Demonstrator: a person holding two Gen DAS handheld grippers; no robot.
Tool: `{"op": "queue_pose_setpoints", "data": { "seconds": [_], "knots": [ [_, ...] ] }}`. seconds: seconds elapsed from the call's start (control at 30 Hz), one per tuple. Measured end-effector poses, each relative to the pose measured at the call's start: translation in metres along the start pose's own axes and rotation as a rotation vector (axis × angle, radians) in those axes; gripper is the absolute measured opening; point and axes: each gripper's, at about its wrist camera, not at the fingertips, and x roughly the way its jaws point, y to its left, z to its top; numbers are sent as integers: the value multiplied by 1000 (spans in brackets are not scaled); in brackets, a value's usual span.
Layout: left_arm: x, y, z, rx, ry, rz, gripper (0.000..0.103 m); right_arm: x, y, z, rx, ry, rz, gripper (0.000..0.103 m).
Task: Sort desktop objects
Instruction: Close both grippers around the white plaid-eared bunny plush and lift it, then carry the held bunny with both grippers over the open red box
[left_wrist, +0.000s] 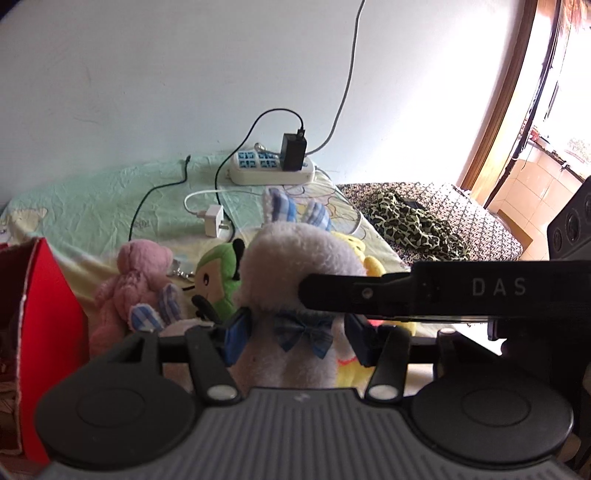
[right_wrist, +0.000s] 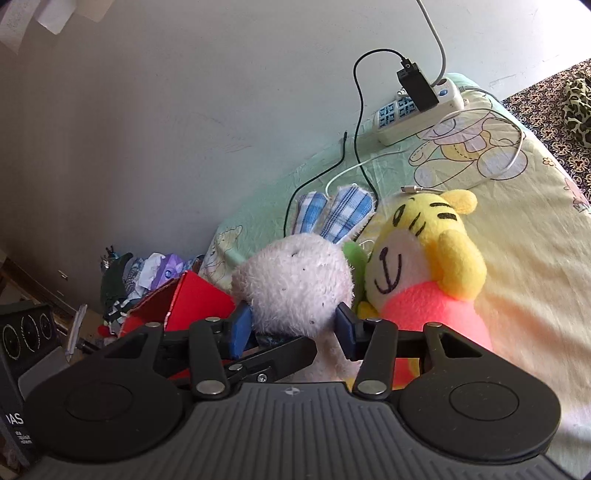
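A white plush rabbit (left_wrist: 295, 258) with blue checked ears and a blue bow tie stands upright on the bed. In the left wrist view my left gripper (left_wrist: 297, 341) is shut on its body just below the bow tie. In the right wrist view my right gripper (right_wrist: 293, 328) has its blue pads against both sides of the rabbit's head (right_wrist: 295, 280). One black finger (left_wrist: 332, 295) of the right gripper crosses the left wrist view and presses into the head's fur. Beside the rabbit are a yellow tiger plush (right_wrist: 424, 266), a green plush (left_wrist: 218, 277) and a pink teddy (left_wrist: 129, 284).
An open red box (left_wrist: 48, 314) stands at the left, close to the toys. Against the wall lie a power strip (left_wrist: 269, 170) with a black adapter, cables and a white charger (left_wrist: 214, 221). A leopard-print cloth (left_wrist: 413, 225) lies further right. The sheet (right_wrist: 517, 258) is bare at the right.
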Motion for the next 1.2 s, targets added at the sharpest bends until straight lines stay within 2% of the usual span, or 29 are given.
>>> {"op": "queue_pose_setpoints", "data": {
  "seconds": [0.13,0.3,0.43,0.6,0.73,0.9,1.2],
  "knots": [
    [-28,8,-3,1,-48,2,55,-6,25,-6,-30,-20,18,51],
    [-64,30,-10,25,-111,20,55,-5,69,-18,-129,-75,4,51],
    [-99,66,-14,15,-151,57,55,12,112,-27,-211,-94,11,52],
    [-141,125,-19,-4,-178,146,55,57,162,-36,-245,-68,89,52],
    [-163,175,-28,-13,-170,220,55,105,202,-49,-276,-28,147,52],
    [-169,223,-38,-18,-134,303,53,160,239,-67,-310,30,174,52],
    [-151,294,-50,-74,-16,380,53,234,266,-87,-228,171,169,52]
  ]
}}
